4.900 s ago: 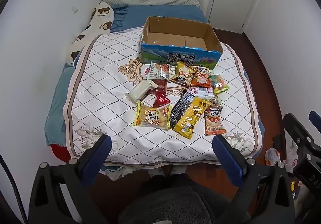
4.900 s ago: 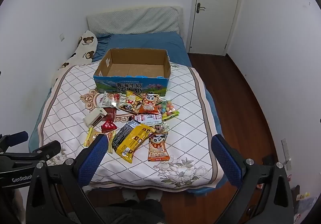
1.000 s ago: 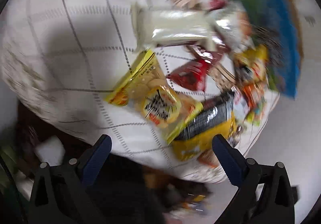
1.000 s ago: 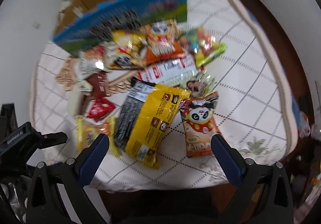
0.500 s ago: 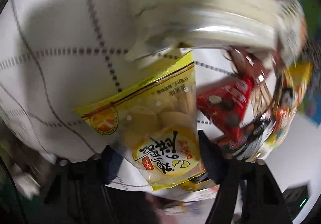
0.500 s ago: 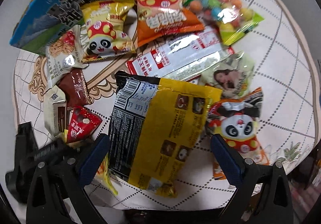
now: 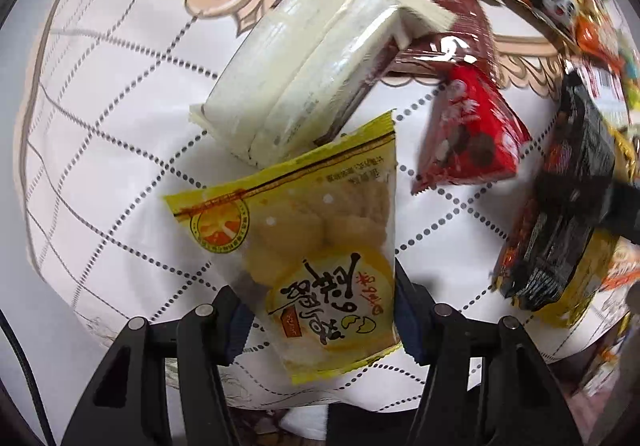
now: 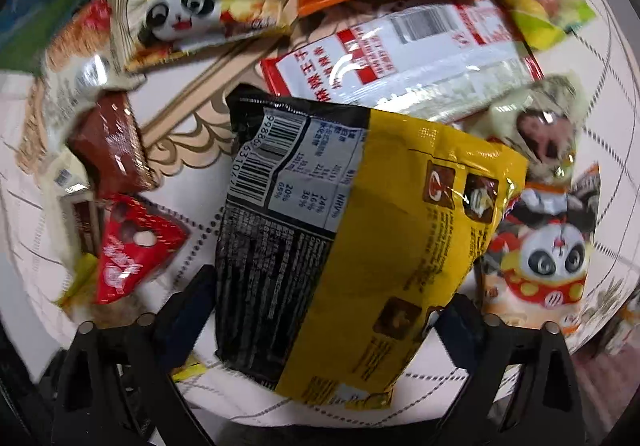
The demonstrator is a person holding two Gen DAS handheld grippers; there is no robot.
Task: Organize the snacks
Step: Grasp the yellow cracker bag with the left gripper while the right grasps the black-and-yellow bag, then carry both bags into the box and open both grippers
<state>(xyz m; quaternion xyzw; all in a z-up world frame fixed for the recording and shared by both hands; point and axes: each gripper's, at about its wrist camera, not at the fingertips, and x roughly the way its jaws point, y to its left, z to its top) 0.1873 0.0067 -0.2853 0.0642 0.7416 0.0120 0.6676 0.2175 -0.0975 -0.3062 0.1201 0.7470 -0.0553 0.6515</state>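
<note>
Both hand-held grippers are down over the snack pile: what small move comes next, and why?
Probably lift the left hand-held gripper: its jaws have just been closing and now pinch the yellow egg-cake packet. The right hand-held gripper straddles the black-and-yellow bag, jaws closing but not visibly pressing it yet.

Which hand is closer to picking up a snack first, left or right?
Left, probably. The left gripper has just been closing and its fingers hug the yellow cracker packet. The right gripper only straddles the black-and-yellow bag, jaws wide.
</note>
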